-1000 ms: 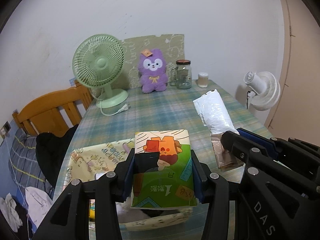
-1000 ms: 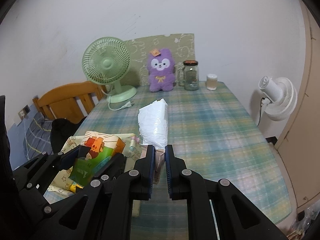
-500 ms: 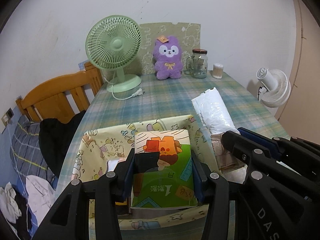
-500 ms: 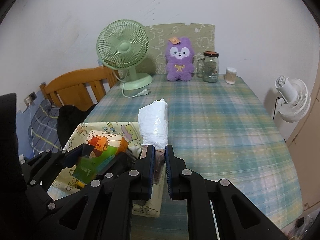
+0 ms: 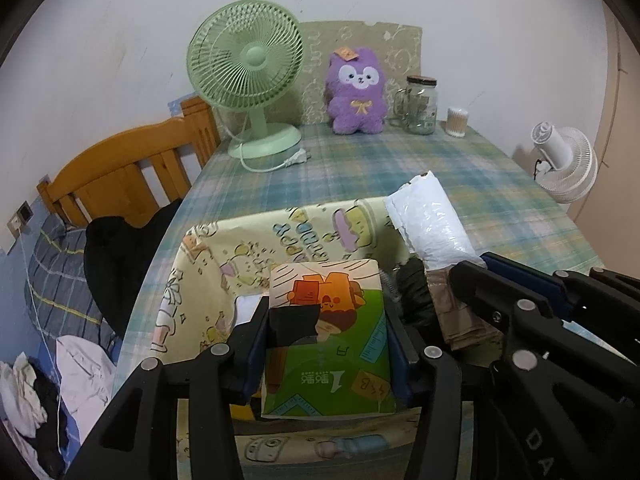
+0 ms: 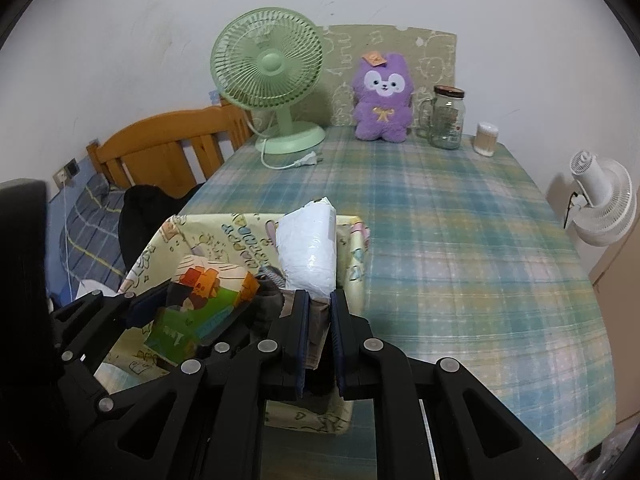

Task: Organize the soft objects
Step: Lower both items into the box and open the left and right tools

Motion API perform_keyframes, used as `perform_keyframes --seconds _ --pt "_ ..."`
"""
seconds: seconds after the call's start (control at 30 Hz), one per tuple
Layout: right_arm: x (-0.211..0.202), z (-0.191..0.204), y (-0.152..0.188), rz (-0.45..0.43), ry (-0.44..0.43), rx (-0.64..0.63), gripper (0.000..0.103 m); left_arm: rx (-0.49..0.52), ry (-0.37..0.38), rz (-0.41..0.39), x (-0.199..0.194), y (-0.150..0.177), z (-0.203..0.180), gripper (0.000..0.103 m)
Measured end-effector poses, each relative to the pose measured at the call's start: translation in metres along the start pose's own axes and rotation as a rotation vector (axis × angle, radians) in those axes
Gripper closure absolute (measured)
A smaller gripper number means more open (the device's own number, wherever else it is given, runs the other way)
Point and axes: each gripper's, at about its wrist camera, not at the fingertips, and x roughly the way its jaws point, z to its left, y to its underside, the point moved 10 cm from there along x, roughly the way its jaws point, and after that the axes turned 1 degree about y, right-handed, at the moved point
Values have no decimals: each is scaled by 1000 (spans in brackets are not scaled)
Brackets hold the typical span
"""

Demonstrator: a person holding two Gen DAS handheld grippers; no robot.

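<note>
My left gripper (image 5: 326,316) is shut on a green and orange tissue pack (image 5: 326,332) and holds it over the open yellow cartoon-print fabric bin (image 5: 224,256). My right gripper (image 6: 319,304) is shut on a white plastic-wrapped pack (image 6: 308,252) with a brown paper end, held at the bin's right side (image 6: 356,256). The tissue pack also shows in the right wrist view (image 6: 200,304), and the white pack in the left wrist view (image 5: 432,224). A purple plush toy (image 5: 356,92) sits at the far end of the table. Dark items lie inside the bin (image 5: 412,288).
A green desk fan (image 5: 248,68) with its cord, a glass jar (image 5: 420,104) and a small swab container (image 5: 456,122) stand at the table's far end. A white fan (image 5: 568,160) is off the right edge. A wooden chair (image 5: 128,172) with dark clothing stands left.
Both grippers have moved forward and down with their packs, so the fabric bin now lies further under them. Both grips are unchanged.
</note>
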Motion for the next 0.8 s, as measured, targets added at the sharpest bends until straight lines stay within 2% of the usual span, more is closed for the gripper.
perform_keyframes --seconds 0.1,0.17,0.23,0.6,0.7,0.8 --pt "6 7 1 18 -10 -18 89 -15 -2 15 4 3 6 46" --pt "8 10 2 25 -18 -24 89 -21 -2 18 5 4 9 29" --pt "10 14 3 33 -34 -29 90 -22 -4 18 5 5 12 24" --pt "19 32 10 69 -98 -43 88 -17 -34 53 8 14 27 16" --pt "19 37 9 67 -104 -73 82 -13 -32 55 8 15 28 15" --pt "19 36 7 60 -73 -105 67 -22 -25 57 8 16 29 15"
